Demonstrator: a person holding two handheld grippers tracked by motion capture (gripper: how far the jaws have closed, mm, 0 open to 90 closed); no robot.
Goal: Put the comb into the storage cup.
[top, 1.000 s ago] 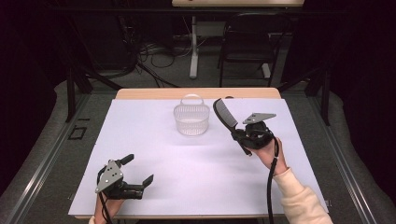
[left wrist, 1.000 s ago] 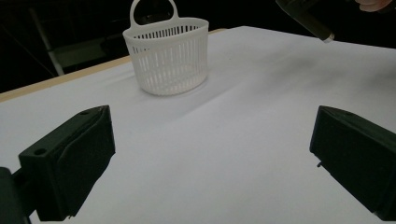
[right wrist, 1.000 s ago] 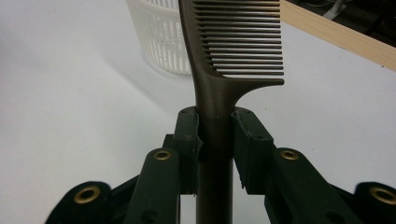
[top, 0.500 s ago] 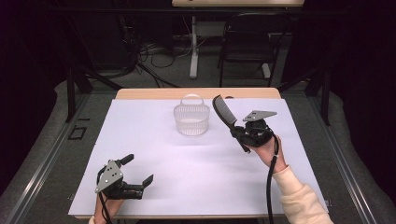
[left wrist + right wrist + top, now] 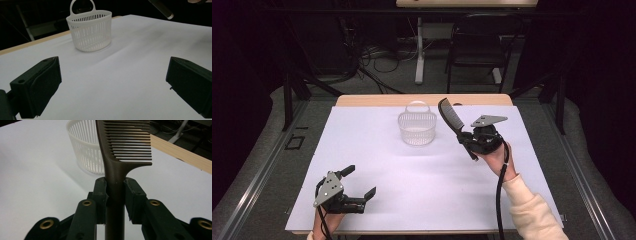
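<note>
Surface: white table [image 5: 422, 170], wooden far edge; dark room, cables behind.
Basket [image 5: 417, 127]: upright, far centre.
Right gripper [image 5: 468, 140]: raised beside basket, clamped on comb [image 5: 451, 119] handle, teeth tilted upward.
Left gripper [image 5: 360, 182]: near edge, spread, empty.

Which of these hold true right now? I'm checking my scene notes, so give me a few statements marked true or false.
1. The right gripper is shut on the comb by its handle. True.
2. The comb lies inside the white basket. False: it is held up in the air, to the right of the basket in the high view.
3. The left gripper is open and holds nothing. True.
4. The basket lies tipped on its side. False: it stands upright on the white table cover, handle up.
</note>
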